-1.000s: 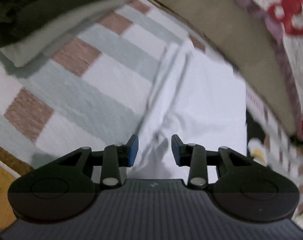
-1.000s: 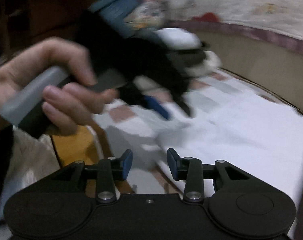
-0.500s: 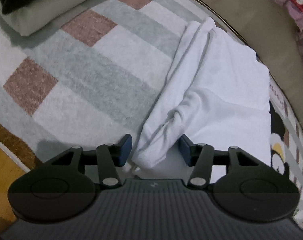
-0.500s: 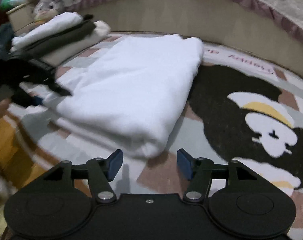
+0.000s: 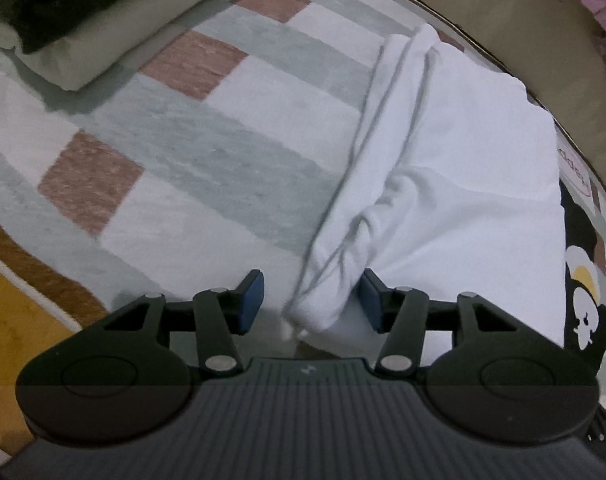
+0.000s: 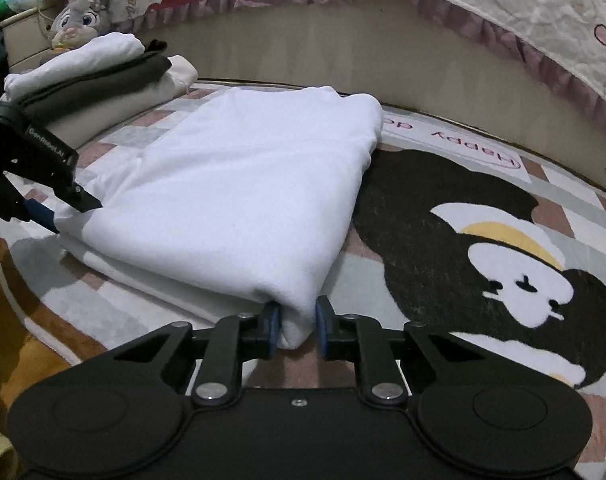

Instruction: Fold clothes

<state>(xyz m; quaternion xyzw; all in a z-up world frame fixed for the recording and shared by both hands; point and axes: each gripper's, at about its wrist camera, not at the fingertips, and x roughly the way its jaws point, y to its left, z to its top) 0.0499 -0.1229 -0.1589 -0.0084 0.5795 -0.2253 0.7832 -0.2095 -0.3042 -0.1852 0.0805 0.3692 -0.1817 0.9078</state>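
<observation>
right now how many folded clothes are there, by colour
white: 2, the folded white garment on the rug and the white piece topping the stack
dark olive: 1
cream: 1
total: 4

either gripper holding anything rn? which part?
Right gripper is shut on the near corner of the folded white garment. Left gripper is open, its fingers straddling the garment's other near corner, not clamped.
</observation>
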